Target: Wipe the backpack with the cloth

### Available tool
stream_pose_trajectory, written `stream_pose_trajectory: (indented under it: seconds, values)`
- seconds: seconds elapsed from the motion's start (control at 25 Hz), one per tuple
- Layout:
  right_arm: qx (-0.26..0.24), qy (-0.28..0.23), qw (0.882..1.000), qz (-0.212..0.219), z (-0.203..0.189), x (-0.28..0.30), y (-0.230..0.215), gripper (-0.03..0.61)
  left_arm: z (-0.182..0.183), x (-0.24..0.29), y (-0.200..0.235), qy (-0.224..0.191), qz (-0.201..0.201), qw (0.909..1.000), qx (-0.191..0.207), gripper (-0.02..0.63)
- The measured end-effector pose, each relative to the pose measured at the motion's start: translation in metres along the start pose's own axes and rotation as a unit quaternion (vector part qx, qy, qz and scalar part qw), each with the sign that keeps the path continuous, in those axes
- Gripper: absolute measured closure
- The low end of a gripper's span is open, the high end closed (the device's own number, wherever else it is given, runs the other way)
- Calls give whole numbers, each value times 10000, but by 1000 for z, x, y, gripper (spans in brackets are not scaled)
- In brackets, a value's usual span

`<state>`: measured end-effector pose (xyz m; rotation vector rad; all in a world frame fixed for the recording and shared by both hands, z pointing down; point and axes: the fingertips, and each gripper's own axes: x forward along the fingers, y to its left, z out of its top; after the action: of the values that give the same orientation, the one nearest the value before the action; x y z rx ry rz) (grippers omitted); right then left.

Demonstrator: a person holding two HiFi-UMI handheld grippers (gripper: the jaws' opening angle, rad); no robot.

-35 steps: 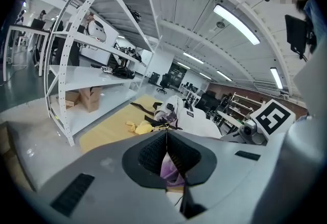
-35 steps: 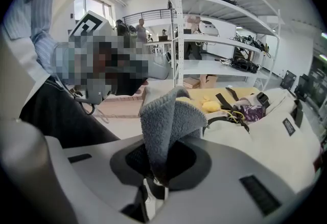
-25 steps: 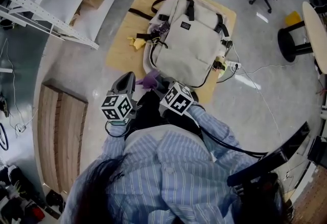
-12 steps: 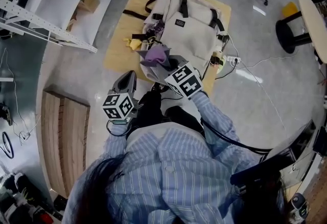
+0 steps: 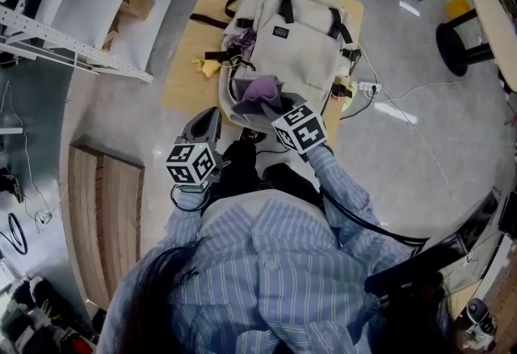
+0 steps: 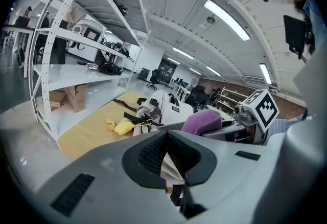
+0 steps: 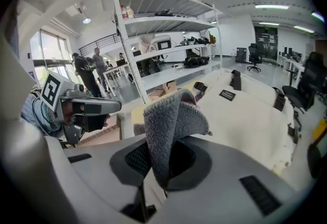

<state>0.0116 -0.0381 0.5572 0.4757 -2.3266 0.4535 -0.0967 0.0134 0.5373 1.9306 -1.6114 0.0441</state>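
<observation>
A beige backpack [image 5: 300,45] lies flat on a yellow board [image 5: 187,82] on the floor. My right gripper [image 5: 260,104] is shut on a purple cloth [image 5: 263,90], which hangs over the near lower end of the backpack. In the right gripper view the cloth [image 7: 172,118] stands bunched up out of the shut jaws [image 7: 161,166], with the backpack [image 7: 253,108] just beyond. My left gripper [image 5: 207,121] is shut with nothing in it, low and left of the backpack near the board's edge. The left gripper view shows its pads [image 6: 153,151] pressed together, and the cloth [image 6: 202,121] to the right.
A small yellow object [image 5: 209,67] lies on the board beside the backpack's straps. A white shelf rack [image 5: 77,49] stands at the left and a wooden pallet [image 5: 101,207] lies below it. A power strip with cables [image 5: 367,89] lies to the right, with a black stool [image 5: 460,57] beyond.
My right gripper has carried the cloth forward from beside my body to the backpack's near end. The left gripper has stayed where it was.
</observation>
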Motion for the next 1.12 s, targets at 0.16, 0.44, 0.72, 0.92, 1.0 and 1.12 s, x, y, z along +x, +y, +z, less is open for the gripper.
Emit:
stream_pose_trajectory:
  seconds: [0.16, 0.44, 0.72, 0.92, 1.0, 1.12]
  values:
    - [329, 52, 9989, -326, -31, -27, -25, 529, -3, 9, -13, 85, -158, 9998, 59, 609]
    - [965, 82, 9912, -902, -94, -86, -64, 529, -13, 24, -45, 243, -503, 9982, 196, 609]
    - [1411, 356, 9784, -1466, -151, -131, -89, 529, -19, 32, -64, 363, -714, 9964, 262, 609]
    - [1587, 236, 9739, -1603, -154, -145, -94, 529, -21, 34, -67, 438, -788, 9954, 317, 609]
    - [1638, 99, 9734, -1599, -142, -147, -95, 529, -19, 34, -63, 444, -769, 9956, 310, 609]
    - [1566, -123, 9749, -1580, -113, -148, -96, 529, -14, 34, -54, 437, -733, 9959, 300, 609]
